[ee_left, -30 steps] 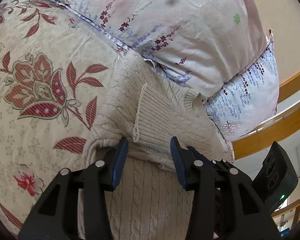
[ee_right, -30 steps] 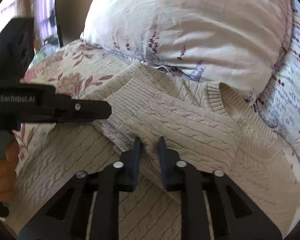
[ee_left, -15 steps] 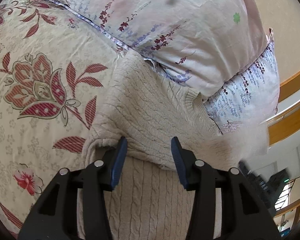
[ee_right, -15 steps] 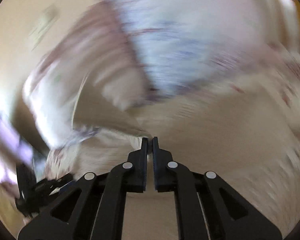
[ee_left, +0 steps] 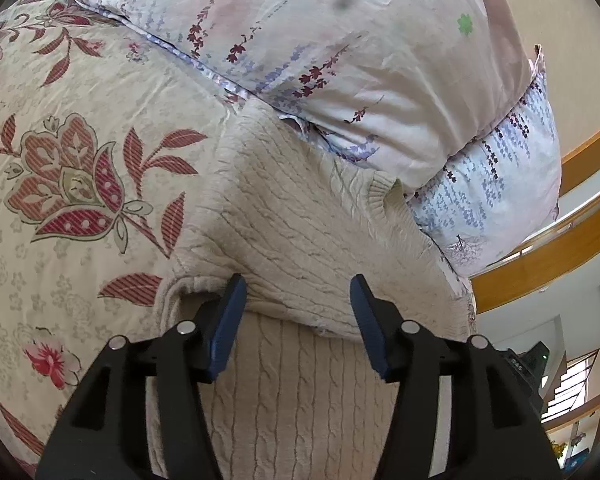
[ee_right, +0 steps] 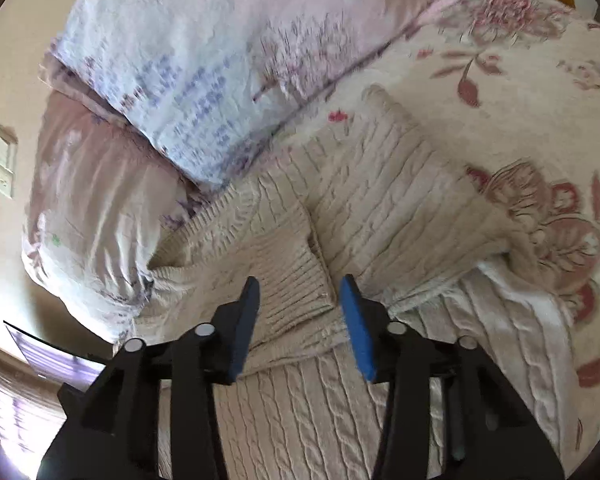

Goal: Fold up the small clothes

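- Sweater point(ee_left: 300, 232), cream cable knit, lies on the floral bedspread point(ee_left: 60, 168), its upper part folded over the lower part, the fold edge running across just in front of the left gripper.
- From the right wrist view the sweater point(ee_right: 400, 200) shows a ribbed cuff point(ee_right: 296, 280) of a sleeve laid across the body, with the ribbed neckline pointing toward the pillows.
- Left gripper point(ee_left: 296, 292) hovers right at that fold edge, blue pads spread wide; nothing sits between them, though the left pad looks to be touching the knit at the fold.
- Right gripper point(ee_right: 300, 292) is spread too, its blue pads either side of the ribbed cuff, one close to each edge, not closed on it.
- Pillows crowd the top of the garment: a pink floral pillow point(ee_left: 320, 40) presses against the sweater's far edge, and a pale blue-flowered pillow point(ee_left: 500, 184) sits beside it, just by the neckline.
- In the right wrist view those same two pillows, blue-flowered point(ee_right: 188, 80) and pink point(ee_right: 88, 184), overlap the collar end, a little blurred.
- Wooden bed frame point(ee_left: 548, 256) curves past behind the pillows.
- Wall switch plate point(ee_right: 4, 164) shows on the beige wall at the left of the right wrist view.
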`<state>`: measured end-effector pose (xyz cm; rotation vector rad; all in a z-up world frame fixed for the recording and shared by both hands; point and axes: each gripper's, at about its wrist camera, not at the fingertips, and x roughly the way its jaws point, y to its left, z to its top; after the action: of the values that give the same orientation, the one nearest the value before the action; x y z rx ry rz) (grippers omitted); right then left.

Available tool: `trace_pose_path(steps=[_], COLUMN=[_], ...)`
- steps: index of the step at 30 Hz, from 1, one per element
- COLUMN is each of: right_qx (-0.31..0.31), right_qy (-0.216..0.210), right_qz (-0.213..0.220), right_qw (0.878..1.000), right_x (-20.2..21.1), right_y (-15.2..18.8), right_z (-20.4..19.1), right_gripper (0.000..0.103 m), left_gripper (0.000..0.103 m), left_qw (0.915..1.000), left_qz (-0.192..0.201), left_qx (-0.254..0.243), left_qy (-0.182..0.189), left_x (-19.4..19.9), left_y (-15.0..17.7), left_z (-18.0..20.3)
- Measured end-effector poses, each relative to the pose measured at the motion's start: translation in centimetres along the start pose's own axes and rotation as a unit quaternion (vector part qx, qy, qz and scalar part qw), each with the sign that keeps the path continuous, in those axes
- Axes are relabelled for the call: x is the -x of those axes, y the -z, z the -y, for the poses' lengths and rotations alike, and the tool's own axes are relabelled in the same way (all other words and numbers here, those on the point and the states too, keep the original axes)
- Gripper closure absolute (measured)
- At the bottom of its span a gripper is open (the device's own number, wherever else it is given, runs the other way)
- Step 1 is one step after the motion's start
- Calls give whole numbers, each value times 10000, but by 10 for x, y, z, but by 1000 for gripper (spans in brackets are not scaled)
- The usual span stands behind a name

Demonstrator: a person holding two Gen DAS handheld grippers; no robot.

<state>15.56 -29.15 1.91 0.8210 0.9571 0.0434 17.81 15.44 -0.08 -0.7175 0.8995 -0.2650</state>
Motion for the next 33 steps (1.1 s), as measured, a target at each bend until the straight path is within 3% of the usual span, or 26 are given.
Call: trace_pose_path(steps=[4, 5, 6, 8, 13, 15, 17, 20, 23, 27, 33], right_qx=[-4, 79, 152, 345, 1078, 1113, 1068, 842, 700, 867, 994], right_qy=[45, -16, -95, -98, -208, 5, 366, 753, 727, 500, 340], right_qz=[-8, 77, 52, 77, 1170, 1402, 1305, 682, 549, 661, 448], right_qw=[10000, 9999, 9998, 9993, 9870, 9838, 9850, 9912, 9934, 9928, 9934], right_x=[-7, -8, -10, -11, 32, 41, 34, 7, 8, 38, 77], right_y=[3, 4, 4, 4, 5, 8, 9, 11, 14, 20, 36], right_z=[3, 2, 0, -6, -38, -37, -27, -7, 3, 9, 44], right_gripper=[71, 75, 87, 91, 93, 93, 93, 93, 87, 54, 50], left_gripper=[42, 40, 38, 34, 33, 33, 33, 33, 33, 34, 34], left_qw=[10000, 10000, 10000, 9999, 9997, 9997, 9998, 9998, 9996, 9983, 9947], left_qz=[-24, -31, -37, -58, -18, 6, 17, -45, -122, -112, -118], left_qx=[-38, -37, -31, 21, 48, 14, -51, -133, -191, -535, -1017], left_qy=[36, 61, 86, 152, 224, 227, 210, 140, 148, 179, 96], left_x=[0, 0, 0, 1, 9, 13, 16, 14, 19, 40, 76], left_y=[0, 1, 1, 1, 5, 7, 8, 11, 17, 28, 46], left_z=[2, 2, 2, 2, 3, 4, 5, 5, 4, 5, -2])
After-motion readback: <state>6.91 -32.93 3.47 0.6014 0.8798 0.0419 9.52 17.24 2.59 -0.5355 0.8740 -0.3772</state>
